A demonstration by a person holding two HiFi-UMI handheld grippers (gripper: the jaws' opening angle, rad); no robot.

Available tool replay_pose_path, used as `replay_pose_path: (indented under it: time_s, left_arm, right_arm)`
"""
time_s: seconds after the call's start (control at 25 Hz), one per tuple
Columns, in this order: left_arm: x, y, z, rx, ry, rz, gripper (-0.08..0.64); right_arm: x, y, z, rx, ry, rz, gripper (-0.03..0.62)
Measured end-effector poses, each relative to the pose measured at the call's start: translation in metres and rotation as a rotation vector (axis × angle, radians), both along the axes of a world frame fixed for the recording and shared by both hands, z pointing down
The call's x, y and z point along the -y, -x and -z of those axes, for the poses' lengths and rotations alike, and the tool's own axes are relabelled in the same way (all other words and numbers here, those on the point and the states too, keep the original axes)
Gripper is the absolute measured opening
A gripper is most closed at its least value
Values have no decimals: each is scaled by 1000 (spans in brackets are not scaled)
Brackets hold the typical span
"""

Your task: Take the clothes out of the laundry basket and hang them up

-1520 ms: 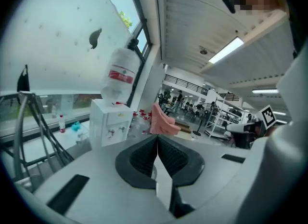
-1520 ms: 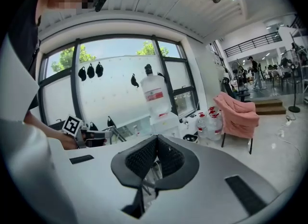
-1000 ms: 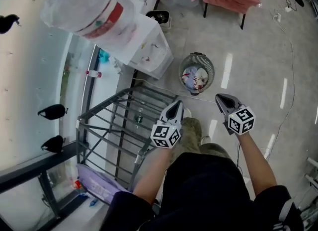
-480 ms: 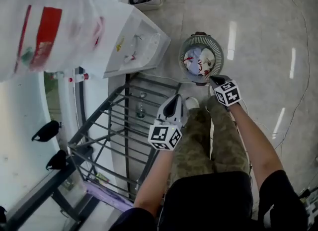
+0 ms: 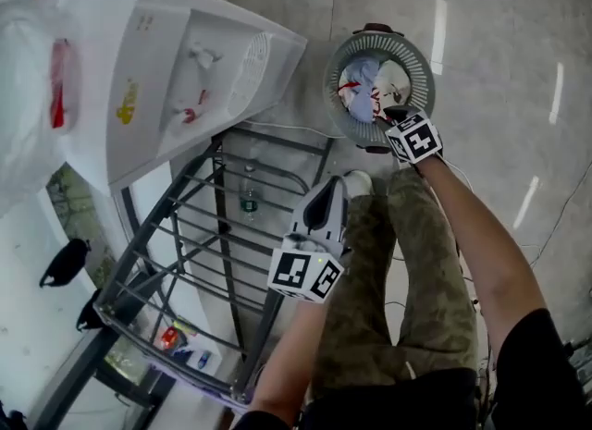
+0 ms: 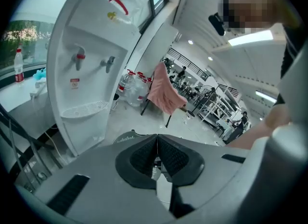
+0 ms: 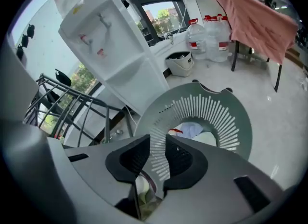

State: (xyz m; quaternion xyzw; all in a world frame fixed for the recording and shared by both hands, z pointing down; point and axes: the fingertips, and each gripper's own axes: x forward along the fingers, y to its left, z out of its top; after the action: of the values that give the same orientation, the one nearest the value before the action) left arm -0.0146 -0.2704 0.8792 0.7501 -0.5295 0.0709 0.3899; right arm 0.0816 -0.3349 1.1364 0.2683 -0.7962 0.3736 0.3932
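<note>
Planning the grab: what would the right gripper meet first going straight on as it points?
The right gripper would probably meet the slatted wall of the laundry basket, seen untouched between its jaws, which have just been opening; clothes lie beyond.

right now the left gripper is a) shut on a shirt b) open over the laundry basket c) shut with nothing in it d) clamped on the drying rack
c: the left gripper has its jaws together with nothing between them, and it is off to the side of the laundry basket.

Clothes [image 5: 363, 86] in basket [image 5: 424, 66] partly hidden behind right gripper [image 5: 398, 116]; garment types prob. too small to tell.
</note>
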Motion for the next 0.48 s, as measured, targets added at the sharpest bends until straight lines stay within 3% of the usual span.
replay_pose_path:
  time_s: [0.24,0.48]
  left_arm:
    - [12,6,-61,8,7,26,6]
    - [39,6,-89,-11,-47,1,8]
  right_arm:
    - [22,20,-88,13,35,15,144]
    - [46,32,-173,2,53,14,165]
